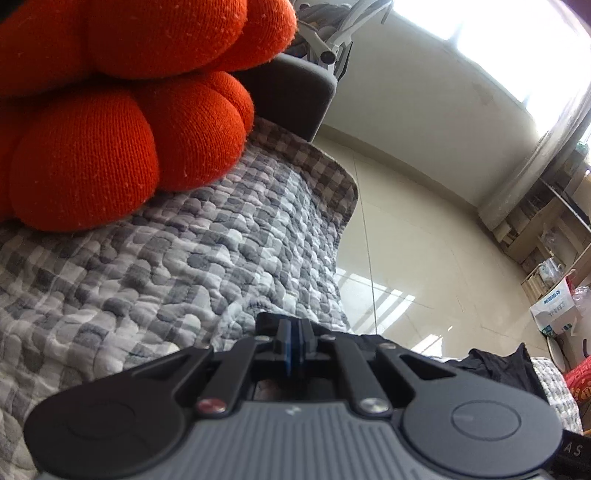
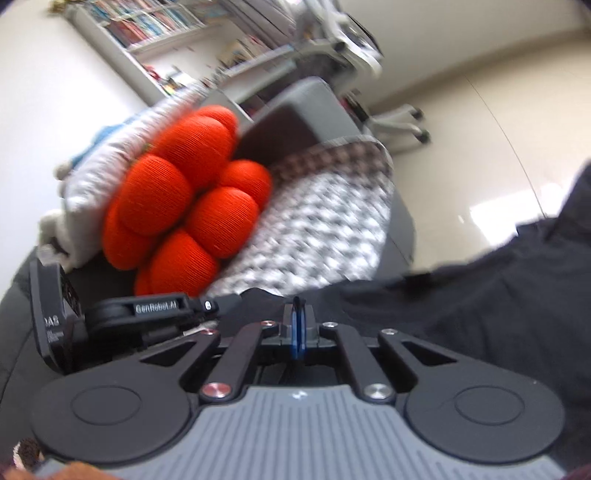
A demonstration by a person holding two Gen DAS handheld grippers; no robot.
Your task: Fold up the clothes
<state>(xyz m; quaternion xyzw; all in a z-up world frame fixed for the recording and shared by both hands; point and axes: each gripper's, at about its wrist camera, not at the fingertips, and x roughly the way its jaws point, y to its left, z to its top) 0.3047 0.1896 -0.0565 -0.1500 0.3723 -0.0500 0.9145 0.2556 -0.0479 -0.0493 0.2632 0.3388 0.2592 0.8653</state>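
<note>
Right wrist view: right gripper [image 2: 297, 332] clenched, dark garment [image 2: 480, 295] bunched just beyond and right of it; whether cloth is pinched, cannot tell. Left gripper [image 1: 291, 347] also clenched, over the checked quilt [image 1: 184, 258] near the orange cushion [image 1: 110, 147]; nothing visibly held. Advice: confirm both grips on fabric edges before lifting; keep hem taut, clear of cushion.

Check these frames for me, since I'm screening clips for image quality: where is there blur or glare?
Left wrist view: sharp on the orange cushion and checked quilt, but the window is blown out and sunlight glares off the floor. Right wrist view: motion blur smears the cushion, quilt and bookshelf; the dark garment shows little detail.
</note>
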